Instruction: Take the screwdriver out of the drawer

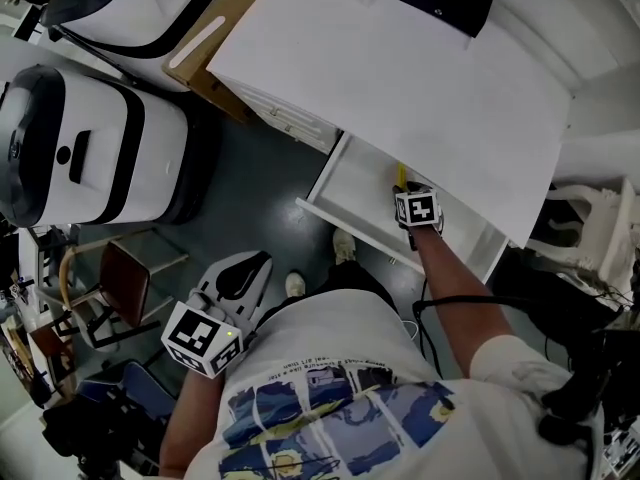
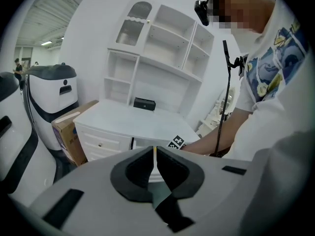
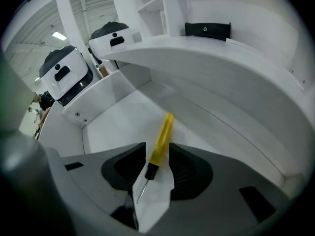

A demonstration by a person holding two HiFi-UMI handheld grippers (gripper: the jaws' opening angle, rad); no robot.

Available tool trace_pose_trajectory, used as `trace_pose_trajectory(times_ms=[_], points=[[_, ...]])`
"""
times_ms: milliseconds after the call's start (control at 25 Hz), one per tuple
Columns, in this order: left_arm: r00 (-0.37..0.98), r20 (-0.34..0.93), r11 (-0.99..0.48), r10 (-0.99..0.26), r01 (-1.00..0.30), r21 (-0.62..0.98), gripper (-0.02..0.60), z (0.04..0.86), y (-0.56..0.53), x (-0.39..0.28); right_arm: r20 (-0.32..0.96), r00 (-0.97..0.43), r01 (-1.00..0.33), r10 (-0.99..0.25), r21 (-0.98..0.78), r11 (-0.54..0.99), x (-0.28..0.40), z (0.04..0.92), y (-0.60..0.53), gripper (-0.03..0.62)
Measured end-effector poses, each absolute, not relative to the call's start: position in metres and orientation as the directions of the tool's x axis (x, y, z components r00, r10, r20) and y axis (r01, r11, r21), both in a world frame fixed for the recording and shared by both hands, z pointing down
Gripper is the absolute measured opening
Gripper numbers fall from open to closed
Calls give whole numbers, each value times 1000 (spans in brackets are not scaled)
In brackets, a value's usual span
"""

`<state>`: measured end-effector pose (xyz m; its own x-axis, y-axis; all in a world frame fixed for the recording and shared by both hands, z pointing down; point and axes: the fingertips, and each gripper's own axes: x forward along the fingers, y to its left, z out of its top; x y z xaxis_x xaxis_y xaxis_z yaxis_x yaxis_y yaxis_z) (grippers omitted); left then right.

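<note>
A yellow-handled screwdriver (image 3: 162, 137) with a black collar and thin shaft lies on the floor of the open white drawer (image 3: 115, 117). My right gripper (image 3: 158, 150) reaches steeply down into the drawer and stands open, one pad on each side of the handle. In the head view the right gripper (image 1: 405, 192) is inside the drawer (image 1: 345, 183), and a bit of the yellow screwdriver (image 1: 401, 175) shows just beyond it. My left gripper (image 1: 248, 266) hangs low at the left, away from the drawer, shut and empty; in its own view the left gripper (image 2: 155, 155) faces the desk.
The white desk top (image 1: 400, 78) overhangs the drawer, with a black box (image 1: 444, 0) on it. A cardboard box (image 1: 215, 43) and two white-and-black machines (image 1: 90, 148) stand at the left. A brown chair (image 1: 125, 278) is lower left, a white chair (image 1: 590, 218) at the right.
</note>
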<state>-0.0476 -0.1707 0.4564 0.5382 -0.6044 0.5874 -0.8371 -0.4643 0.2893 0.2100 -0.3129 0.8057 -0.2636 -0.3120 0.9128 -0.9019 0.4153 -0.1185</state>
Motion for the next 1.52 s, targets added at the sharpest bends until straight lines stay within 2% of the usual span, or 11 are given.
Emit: trace_pose_trajectory(times_ms=[600, 880, 1120, 1520], points=[[523, 598, -449, -608, -847, 284, 15, 461, -182, -49, 923, -225, -903, -313, -76, 423, 207, 831, -316, 135], [513, 592, -443, -622, -853, 274, 15, 458, -178, -58, 926, -215, -895, -310, -61, 441, 203, 830, -315, 95], [515, 584, -445, -628, -853, 273, 15, 455, -170, -66, 935, -197, -892, -296, -45, 449, 204, 830, -314, 94], [535, 548, -457, -642, -842, 286, 15, 447, -151, -78, 927, -216, -863, -306, -34, 504, 187, 786, -302, 94]])
